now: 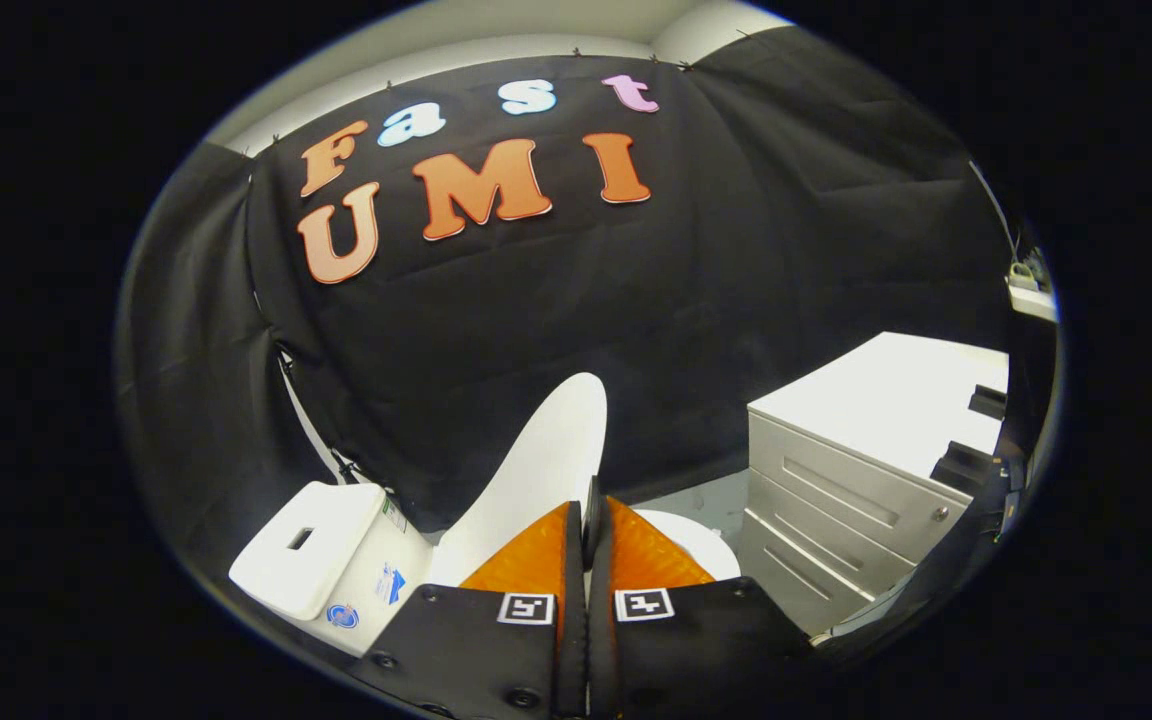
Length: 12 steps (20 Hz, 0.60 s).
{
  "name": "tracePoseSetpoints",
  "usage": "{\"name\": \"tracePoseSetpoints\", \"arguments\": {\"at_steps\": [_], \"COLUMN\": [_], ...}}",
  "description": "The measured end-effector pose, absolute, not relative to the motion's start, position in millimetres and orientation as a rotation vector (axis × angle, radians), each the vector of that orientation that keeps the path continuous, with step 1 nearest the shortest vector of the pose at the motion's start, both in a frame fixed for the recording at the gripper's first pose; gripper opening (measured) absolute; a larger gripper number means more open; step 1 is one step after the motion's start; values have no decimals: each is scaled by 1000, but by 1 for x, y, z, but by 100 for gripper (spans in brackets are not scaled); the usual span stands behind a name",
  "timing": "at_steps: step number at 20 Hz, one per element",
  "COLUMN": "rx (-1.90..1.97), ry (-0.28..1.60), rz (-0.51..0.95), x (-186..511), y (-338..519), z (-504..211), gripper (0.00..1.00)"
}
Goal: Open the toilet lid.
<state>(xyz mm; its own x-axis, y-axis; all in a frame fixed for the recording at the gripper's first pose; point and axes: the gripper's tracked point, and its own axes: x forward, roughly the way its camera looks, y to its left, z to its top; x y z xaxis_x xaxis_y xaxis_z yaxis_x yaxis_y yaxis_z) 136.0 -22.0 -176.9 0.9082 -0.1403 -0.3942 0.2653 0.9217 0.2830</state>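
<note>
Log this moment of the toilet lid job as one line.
claw: shut on toilet lid | toilet lid: raised, tilted toward tank | bowl rim: exposed | drawer cabinet: beside toilet

— Where's the black two-finger gripper (588, 515) right now?
— Tilted, its orange ribbed fingers (534, 555) pointing up and away.
— And the jaws?
— Drawn together, the two pads nearly meeting, only a thin dark slit showing between them at the tips.
</note>
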Motion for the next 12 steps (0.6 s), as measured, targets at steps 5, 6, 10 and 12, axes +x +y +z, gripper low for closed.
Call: {"name": "tracePoseSetpoints", "arguments": {"at_steps": [5,6,10,12], "rx": [299,279,215,163], "ry": [360,361,363,359], "rz": [-197,-201,-190,-168], "x": [146,146,150,153], "y": [5,8,23,35], "z": [-148,-147,-136,-126], "gripper": [9,9,9,9]}}
